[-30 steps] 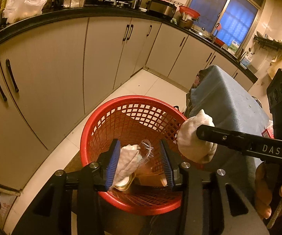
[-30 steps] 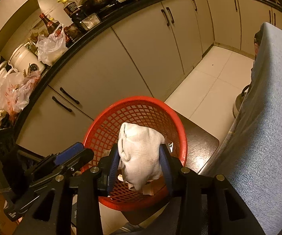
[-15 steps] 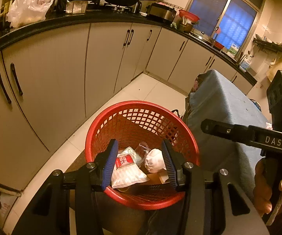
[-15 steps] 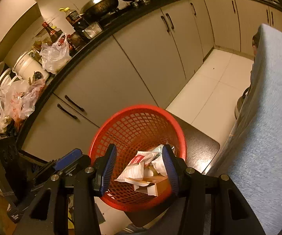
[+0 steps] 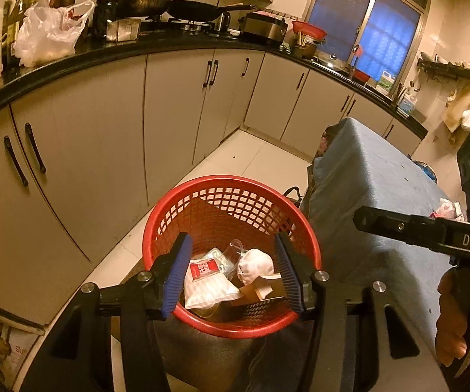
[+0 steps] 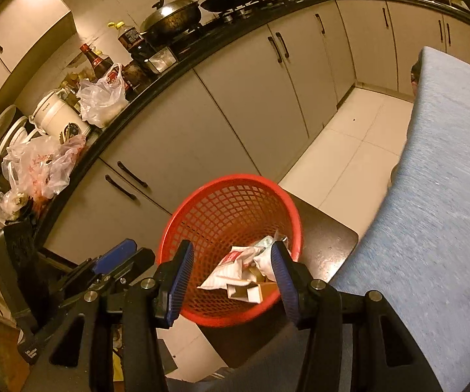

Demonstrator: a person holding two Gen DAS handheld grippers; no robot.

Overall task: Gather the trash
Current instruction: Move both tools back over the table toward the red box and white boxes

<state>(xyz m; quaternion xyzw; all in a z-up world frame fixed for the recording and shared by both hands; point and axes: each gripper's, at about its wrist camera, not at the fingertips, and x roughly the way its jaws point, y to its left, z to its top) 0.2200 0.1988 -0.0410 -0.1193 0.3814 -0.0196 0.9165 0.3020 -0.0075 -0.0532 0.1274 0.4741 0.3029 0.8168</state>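
A red mesh basket (image 5: 228, 192) stands on a dark stool beside the blue-covered table; it also shows in the right wrist view (image 6: 231, 186). Inside lie a white wrapper with a red label (image 5: 207, 281), a crumpled white ball (image 5: 255, 261), clear plastic and a small cardboard box (image 6: 244, 292). My left gripper (image 5: 231, 274) is open and empty above the basket. My right gripper (image 6: 231, 277) is open and empty above the basket too; its arm shows at the right of the left wrist view (image 5: 424, 232).
The blue-covered table (image 5: 372, 189) stands right of the basket, with a bit of trash (image 5: 445, 209) at its far right edge. Beige kitchen cabinets (image 5: 104, 137) under a black counter with pans, bottles and plastic bags run along the left. White tiled floor (image 6: 349, 156) lies between.
My right gripper opened and let the white ball drop into the basket. My left gripper let go of its wrapper and plastic. Both grippers have drawn back and up from the basket.
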